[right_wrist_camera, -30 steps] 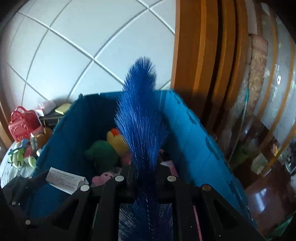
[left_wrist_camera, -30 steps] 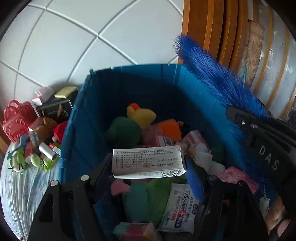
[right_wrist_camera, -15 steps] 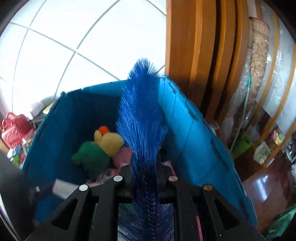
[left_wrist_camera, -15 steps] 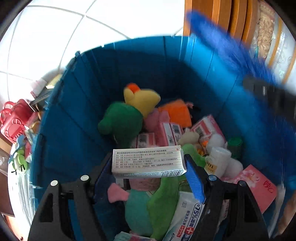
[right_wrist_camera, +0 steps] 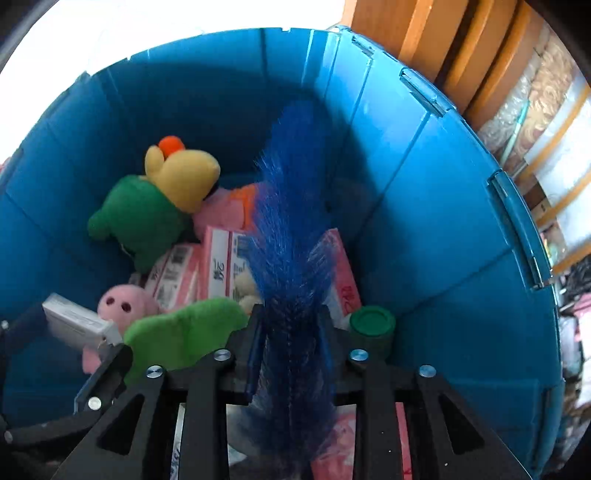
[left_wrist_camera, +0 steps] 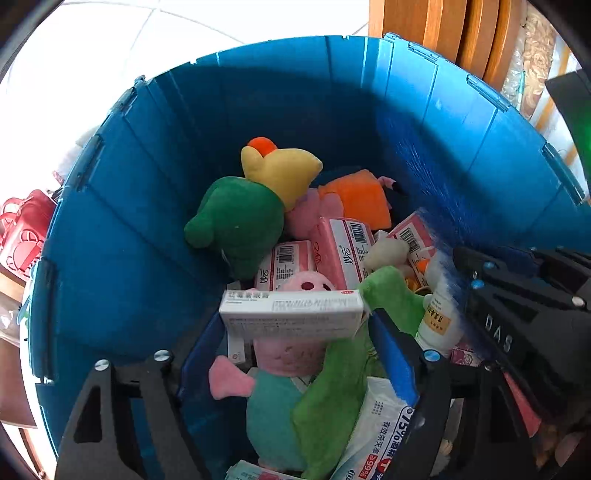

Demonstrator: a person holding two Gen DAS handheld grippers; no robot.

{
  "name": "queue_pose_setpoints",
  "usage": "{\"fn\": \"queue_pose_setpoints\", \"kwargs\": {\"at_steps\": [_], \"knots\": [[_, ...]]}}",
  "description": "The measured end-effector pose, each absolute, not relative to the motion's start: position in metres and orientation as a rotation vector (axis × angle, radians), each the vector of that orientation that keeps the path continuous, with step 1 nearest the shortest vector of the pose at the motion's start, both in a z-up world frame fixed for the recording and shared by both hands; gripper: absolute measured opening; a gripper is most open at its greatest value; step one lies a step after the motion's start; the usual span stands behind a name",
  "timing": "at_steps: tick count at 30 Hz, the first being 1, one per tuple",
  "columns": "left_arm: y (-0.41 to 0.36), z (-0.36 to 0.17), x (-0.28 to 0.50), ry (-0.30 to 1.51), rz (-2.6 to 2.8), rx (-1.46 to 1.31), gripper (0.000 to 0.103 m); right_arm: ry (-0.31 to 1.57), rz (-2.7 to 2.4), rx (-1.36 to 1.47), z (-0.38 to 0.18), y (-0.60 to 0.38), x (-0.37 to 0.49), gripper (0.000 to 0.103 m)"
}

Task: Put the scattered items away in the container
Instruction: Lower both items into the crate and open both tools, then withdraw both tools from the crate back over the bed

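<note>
Hanging low inside the blue crate (left_wrist_camera: 122,221), both tools tipped steeply downward.

Spreading at the left claw (left_wrist_camera: 295,328): jaws just now opening wider, with the white medicine box (left_wrist_camera: 291,314) lying crosswise and tilted between the pads, a sliver of gap showing at its right end, so not looking pinched. Sitting right beneath it, a pink plush pig (left_wrist_camera: 288,350) on a teal body, a light green plush limb (left_wrist_camera: 391,295) draped across, and a wipes pack (left_wrist_camera: 380,417) at the lower right.

Loosening at the right claw (right_wrist_camera: 290,325) too: jaws just now easing apart, with the blue bristly brush (right_wrist_camera: 291,240) standing up between them, bristles filling the gap and brushing both pads, the stem no longer looking squeezed. Pointing its tip toward the far wall of the crate, blurred. Showing just right of that claw, a green cap (right_wrist_camera: 371,321); from the left view, a white bottle (left_wrist_camera: 439,317) with a yellow label beside the bristles.

Lying farther in, several pink boxes (left_wrist_camera: 343,251) with barcodes, then a green-and-yellow plush (left_wrist_camera: 240,221) and an orange plush (left_wrist_camera: 358,199) against the back wall.

Waiting outside the crate at the left, a red basket (left_wrist_camera: 22,229); beyond the rim, pale floor tiles (left_wrist_camera: 92,55) and wooden furniture (left_wrist_camera: 443,29).
</note>
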State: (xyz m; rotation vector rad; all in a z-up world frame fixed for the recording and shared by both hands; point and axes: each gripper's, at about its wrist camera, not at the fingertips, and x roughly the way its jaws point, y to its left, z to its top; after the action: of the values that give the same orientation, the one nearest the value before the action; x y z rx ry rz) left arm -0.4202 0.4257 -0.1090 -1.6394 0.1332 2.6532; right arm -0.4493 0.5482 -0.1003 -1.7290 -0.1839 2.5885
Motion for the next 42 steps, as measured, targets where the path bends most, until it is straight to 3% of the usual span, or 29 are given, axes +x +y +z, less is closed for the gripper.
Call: {"fn": "queue_pose_setpoints", "kwargs": {"at_steps": [11,16,19,22,23,26,28,29,42], "knots": [[0.427,-0.107,-0.422,0.114,2.658,-1.615,0.091,-0.17,2.582,-1.725,-0.093,0.554,-0.44,0.047],[0.425,-0.092,-0.413,0.087,2.684,-1.554,0.092,-0.138,2.626,-1.679,-0.072,0.56,-0.425,0.049],[0.421,-0.074,-0.4,0.059,2.701,-1.479,0.098,-0.118,2.67,-1.618,-0.052,0.564,-0.411,0.051],[0.412,-0.052,-0.379,0.023,2.734,-1.382,0.103,-0.097,2.728,-1.534,-0.027,0.569,-0.39,0.07],[0.408,-0.046,-0.371,0.016,2.746,-1.348,0.103,-0.087,2.759,-1.502,-0.018,0.569,-0.382,0.082],[0.395,-0.029,-0.342,0.0,2.774,-1.263,0.103,-0.082,2.847,-1.411,0.006,0.568,-0.352,0.085],[0.386,-0.019,-0.319,-0.015,2.788,-1.197,0.103,-0.065,2.901,-1.346,0.02,0.567,-0.33,0.094],[0.381,-0.015,-0.308,-0.031,2.797,-1.163,0.103,-0.052,2.927,-1.307,0.026,0.566,-0.319,0.103],[0.312,0.006,-0.181,-0.07,2.956,-0.954,0.103,0.037,3.183,-0.909,0.042,0.524,-0.18,0.103]]}}
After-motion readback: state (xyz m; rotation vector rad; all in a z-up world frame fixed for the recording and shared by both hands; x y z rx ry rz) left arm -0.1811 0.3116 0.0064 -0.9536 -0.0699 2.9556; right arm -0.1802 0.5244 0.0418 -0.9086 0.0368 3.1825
